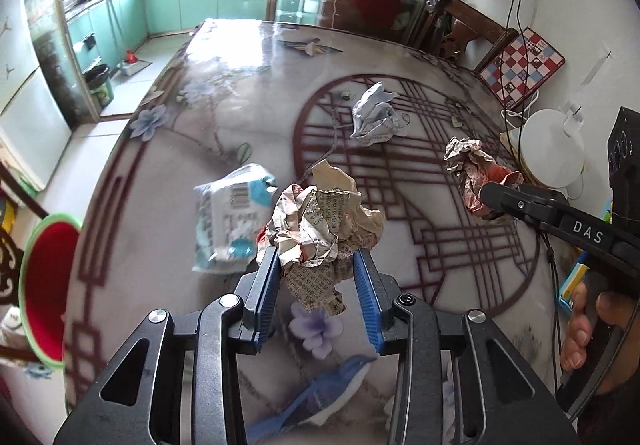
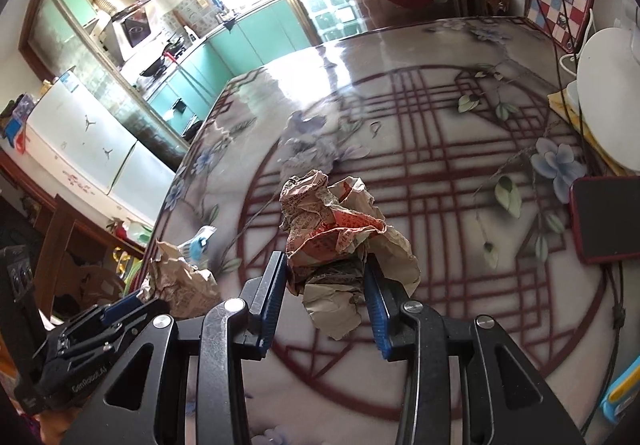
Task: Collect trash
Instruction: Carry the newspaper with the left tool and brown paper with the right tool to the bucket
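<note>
My left gripper is shut on a crumpled newspaper ball and holds it above the patterned table. My right gripper is shut on a crumpled red-and-tan paper wad, also lifted; it shows in the left wrist view at the right. A crumpled white-blue paper lies on the table further back. A blue-white plastic packet lies on the table left of the newspaper ball. A red bin with a green rim stands beside the table's left edge.
A white kettle and cables sit at the table's right edge. A dark phone in a red case lies at the right. A checkered cushion on a chair stands behind the table. A kitchen lies beyond.
</note>
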Demonstrator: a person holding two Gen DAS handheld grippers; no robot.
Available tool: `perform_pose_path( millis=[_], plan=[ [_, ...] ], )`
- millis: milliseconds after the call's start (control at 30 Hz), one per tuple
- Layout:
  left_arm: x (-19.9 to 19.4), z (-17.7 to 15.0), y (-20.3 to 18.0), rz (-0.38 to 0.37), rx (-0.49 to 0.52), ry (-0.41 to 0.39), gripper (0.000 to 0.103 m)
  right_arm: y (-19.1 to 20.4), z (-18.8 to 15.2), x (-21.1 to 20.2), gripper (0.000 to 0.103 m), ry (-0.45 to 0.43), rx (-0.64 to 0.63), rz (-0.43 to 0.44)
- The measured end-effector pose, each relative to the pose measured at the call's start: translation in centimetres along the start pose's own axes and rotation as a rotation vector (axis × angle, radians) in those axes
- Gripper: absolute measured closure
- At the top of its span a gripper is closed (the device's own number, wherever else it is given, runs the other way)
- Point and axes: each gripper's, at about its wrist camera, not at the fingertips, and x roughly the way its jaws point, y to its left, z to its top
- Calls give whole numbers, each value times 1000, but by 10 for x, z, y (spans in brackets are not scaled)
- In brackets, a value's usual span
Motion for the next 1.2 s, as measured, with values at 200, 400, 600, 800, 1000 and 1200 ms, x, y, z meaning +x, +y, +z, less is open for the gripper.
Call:
perform_pose_path(
  millis=[200, 400, 600, 800, 1000, 1200],
  plan=[
    [-16, -8, 19, 33, -23, -15, 67, 25, -1, -5, 67, -9, -54, 18],
    [-29, -9, 33, 54, -43, -44, 67, 45, 0, -10, 67, -24, -100, 24],
    [-35, -12, 38, 55, -39, -54, 67, 61, -4, -15, 67, -31, -132, 24],
    [-39, -19, 38, 41, -23, -47, 67, 74, -7, -19, 67, -35, -162, 19],
    [-39, -26, 46, 44, -23, -30, 67, 84, -12, -19, 67, -28, -174, 22],
    [-41, -33, 57, 51, -27, -22, 67, 96, -21, -15, 67, -9, -183, 20]
  ],
)
